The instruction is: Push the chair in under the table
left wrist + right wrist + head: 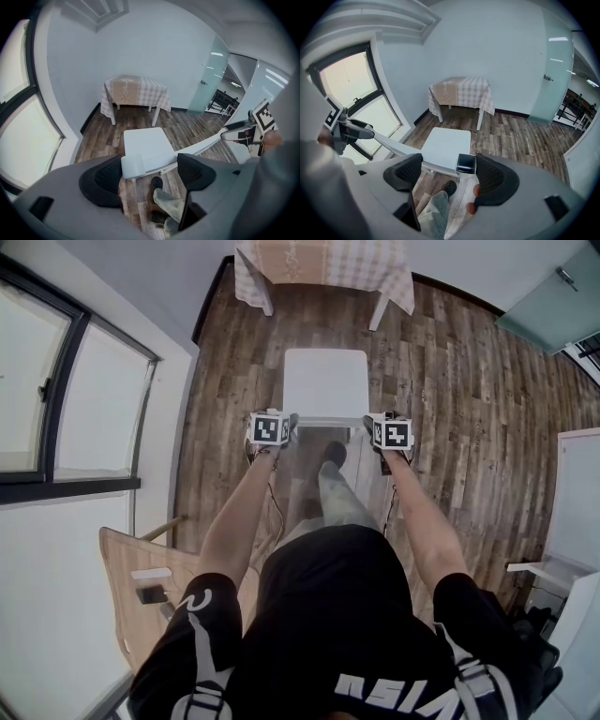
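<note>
Floor [450, 390]: wood planks
Chair [324, 381]: faces clothed worktop [323, 263] ahead, rail [323, 420] crosswise
Left tongs [150, 169], right tongs [449, 171]: apart (round rail ends)

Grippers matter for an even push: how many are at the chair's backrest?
2: left gripper at the backrest's left end, right gripper at its right end, both with jaws apart.

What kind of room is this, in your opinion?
Probably a small office or meeting room, plainly furnished: a table with a checked cloth against the wall, a white chair on wood-look flooring, and a frosted glass door.
</note>
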The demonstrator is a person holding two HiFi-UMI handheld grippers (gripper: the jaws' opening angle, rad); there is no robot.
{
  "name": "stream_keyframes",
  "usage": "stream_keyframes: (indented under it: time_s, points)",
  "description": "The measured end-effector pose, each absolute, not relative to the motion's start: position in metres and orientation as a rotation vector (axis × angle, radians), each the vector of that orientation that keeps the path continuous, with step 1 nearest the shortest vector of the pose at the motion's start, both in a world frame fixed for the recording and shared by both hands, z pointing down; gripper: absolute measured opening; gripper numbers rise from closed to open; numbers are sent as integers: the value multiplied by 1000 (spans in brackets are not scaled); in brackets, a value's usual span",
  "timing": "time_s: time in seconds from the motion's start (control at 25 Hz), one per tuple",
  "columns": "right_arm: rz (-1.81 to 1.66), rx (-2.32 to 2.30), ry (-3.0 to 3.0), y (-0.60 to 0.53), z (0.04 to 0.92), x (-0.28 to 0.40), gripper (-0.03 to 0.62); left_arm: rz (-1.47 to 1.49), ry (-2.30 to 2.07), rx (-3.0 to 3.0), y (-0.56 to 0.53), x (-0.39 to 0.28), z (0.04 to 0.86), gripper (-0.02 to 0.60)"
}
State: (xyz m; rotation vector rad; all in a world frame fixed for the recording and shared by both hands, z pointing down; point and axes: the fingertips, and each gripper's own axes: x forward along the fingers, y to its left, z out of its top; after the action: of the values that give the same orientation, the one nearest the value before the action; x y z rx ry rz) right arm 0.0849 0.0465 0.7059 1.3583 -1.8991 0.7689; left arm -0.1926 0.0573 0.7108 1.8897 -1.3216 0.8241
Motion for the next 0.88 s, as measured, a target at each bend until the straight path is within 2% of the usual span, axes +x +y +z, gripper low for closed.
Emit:
stream_keyframes:
  time_s: [0.88]
  points:
    - [779, 1366, -1902, -33, 706, 76, 379, 855, -1315, 1887, -27, -202, 710, 377]
